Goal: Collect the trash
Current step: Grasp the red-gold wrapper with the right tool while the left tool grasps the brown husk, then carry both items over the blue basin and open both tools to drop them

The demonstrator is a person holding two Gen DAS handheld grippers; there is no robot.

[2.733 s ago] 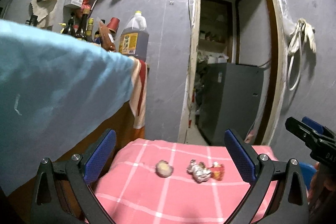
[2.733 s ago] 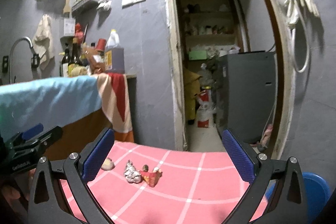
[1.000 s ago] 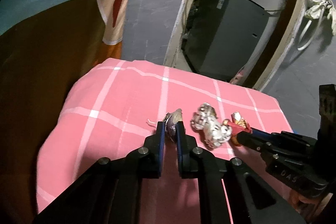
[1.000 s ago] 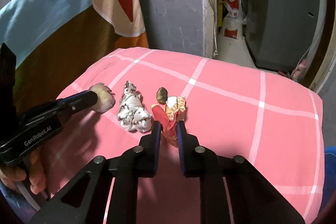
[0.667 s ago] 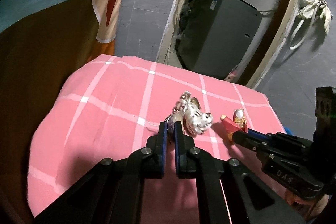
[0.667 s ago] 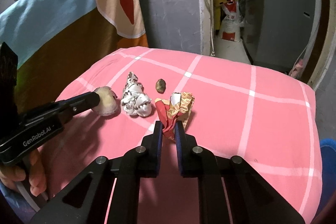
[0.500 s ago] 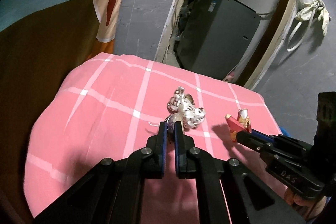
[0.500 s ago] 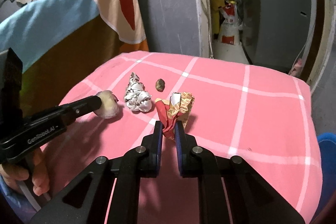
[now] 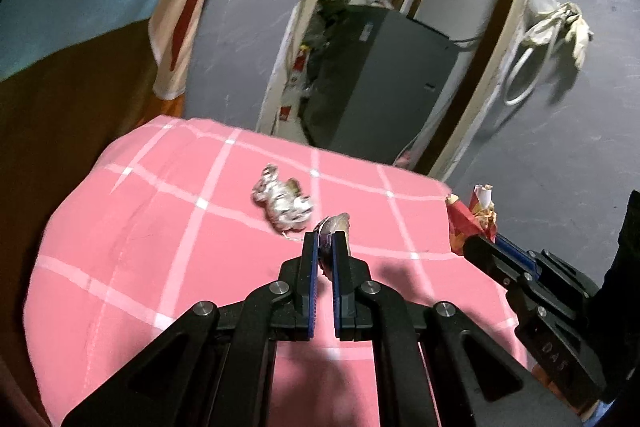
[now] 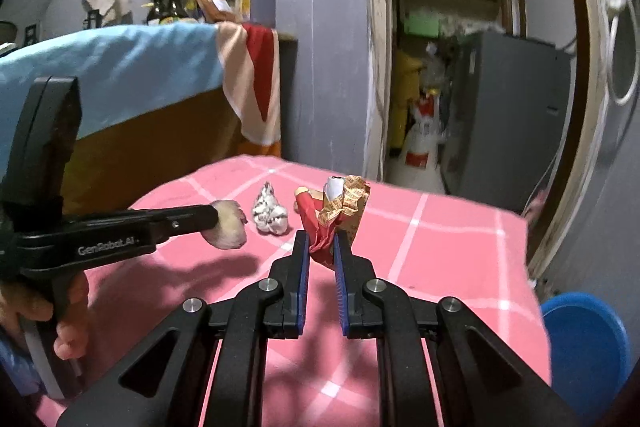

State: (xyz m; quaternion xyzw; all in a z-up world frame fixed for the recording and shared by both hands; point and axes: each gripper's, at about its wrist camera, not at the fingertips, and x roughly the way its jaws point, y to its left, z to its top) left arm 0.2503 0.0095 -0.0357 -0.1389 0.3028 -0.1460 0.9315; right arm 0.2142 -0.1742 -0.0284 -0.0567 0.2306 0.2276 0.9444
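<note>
In the left wrist view, the left gripper [image 9: 325, 241] is clamped on a small pale scrap [image 9: 335, 223] above the pink checked surface [image 9: 140, 235], where a crumpled foil wad [image 9: 282, 203] lies, with a grey wall and open doorway [image 9: 384, 27] beyond. In the right wrist view, the right gripper [image 10: 321, 247] pinches a red-and-gold wrapper [image 10: 338, 213] above the same surface, a blue bin [image 10: 586, 343] sits low right, and a draped blue cloth [image 10: 112, 63] hangs at left.

Both wrist fisheyes look forward and slightly down along their own fingers, close over the pink checked cloth [image 9: 160, 227], toward the doorway [image 10: 452, 47], each catching the other gripper at its edge and sharing the crumpled foil [image 9: 282, 203]
</note>
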